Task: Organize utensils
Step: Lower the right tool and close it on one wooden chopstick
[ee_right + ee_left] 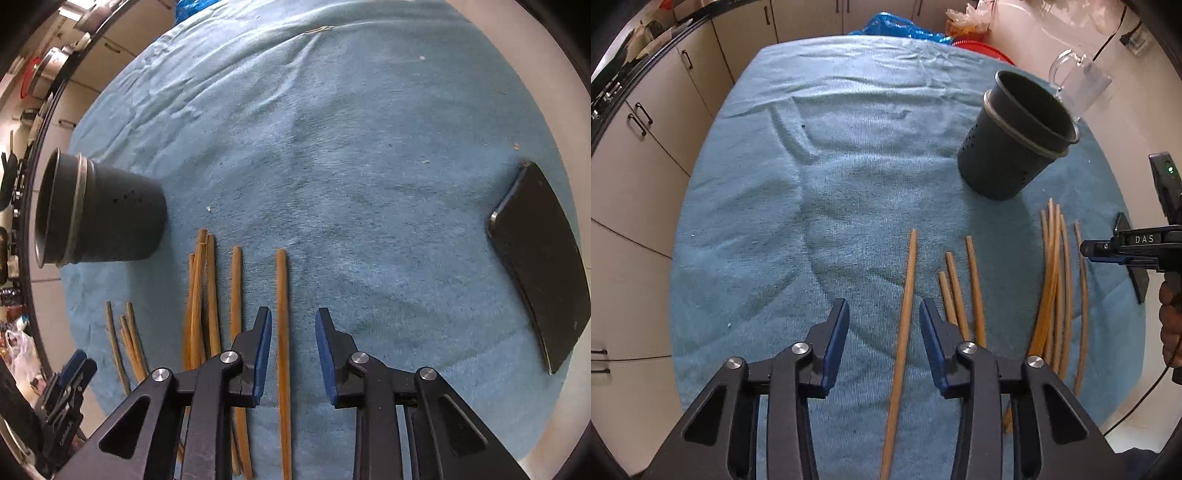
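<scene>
Chopsticks (1054, 280) lie near the holder (1015, 140): light, stiff, slippery, best pinched mid-length. Left gripper (883, 317) and right gripper (293, 326) both stand apart, each straddling one stick.

The rough, napped blue terry cloth (849, 155) covering the table looks matt and creased, and on it lie slender light-brown wooden chopsticks (282, 332) with a dull, unvarnished finish. The dark grey perforated plastic utensil cup (1015, 147) is matt, banded by a thin metal ring, while the clear glass mug (1082, 88) behind it looks smooth and glossy. The flat black slab (543, 258) shows a smooth, faintly shiny surface.
</scene>
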Demonstrator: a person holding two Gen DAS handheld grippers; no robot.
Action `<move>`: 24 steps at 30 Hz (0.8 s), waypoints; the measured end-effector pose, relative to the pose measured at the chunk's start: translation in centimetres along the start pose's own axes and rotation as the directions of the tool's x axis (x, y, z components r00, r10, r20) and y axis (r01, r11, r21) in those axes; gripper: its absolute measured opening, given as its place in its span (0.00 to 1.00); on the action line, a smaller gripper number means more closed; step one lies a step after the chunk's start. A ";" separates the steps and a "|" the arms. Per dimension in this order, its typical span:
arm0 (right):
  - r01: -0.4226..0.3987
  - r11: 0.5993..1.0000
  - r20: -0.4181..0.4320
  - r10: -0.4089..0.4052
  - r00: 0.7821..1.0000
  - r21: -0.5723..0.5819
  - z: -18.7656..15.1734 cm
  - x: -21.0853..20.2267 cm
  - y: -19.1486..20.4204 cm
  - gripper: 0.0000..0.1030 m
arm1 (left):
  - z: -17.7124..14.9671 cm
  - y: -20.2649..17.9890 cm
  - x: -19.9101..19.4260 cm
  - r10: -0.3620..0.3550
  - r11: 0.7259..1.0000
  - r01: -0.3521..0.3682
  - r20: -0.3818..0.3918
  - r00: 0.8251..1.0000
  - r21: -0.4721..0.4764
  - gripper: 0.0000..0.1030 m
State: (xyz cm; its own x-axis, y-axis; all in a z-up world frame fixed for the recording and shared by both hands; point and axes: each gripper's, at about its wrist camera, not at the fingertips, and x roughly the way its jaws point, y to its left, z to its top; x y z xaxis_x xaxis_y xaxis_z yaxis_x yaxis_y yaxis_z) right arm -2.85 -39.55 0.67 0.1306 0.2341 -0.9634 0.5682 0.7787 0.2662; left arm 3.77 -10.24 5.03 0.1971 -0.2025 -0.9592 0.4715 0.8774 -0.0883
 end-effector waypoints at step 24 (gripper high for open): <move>0.098 0.985 0.037 -0.094 0.995 -0.139 -1.5 0.7 3.9 0.06 | 2.1 -2.8 4.3 0.071 0.996 -0.067 -0.059 0.996 0.066 0.06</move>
State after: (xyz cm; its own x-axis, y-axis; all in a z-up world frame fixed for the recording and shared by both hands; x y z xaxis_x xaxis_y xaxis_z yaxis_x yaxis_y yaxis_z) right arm -1.75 -35.49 1.05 0.1065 0.1385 -0.9846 0.4594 0.8714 0.1723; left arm 5.10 -14.47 1.68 0.1791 -0.1136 -0.9772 0.5128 0.8585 -0.0058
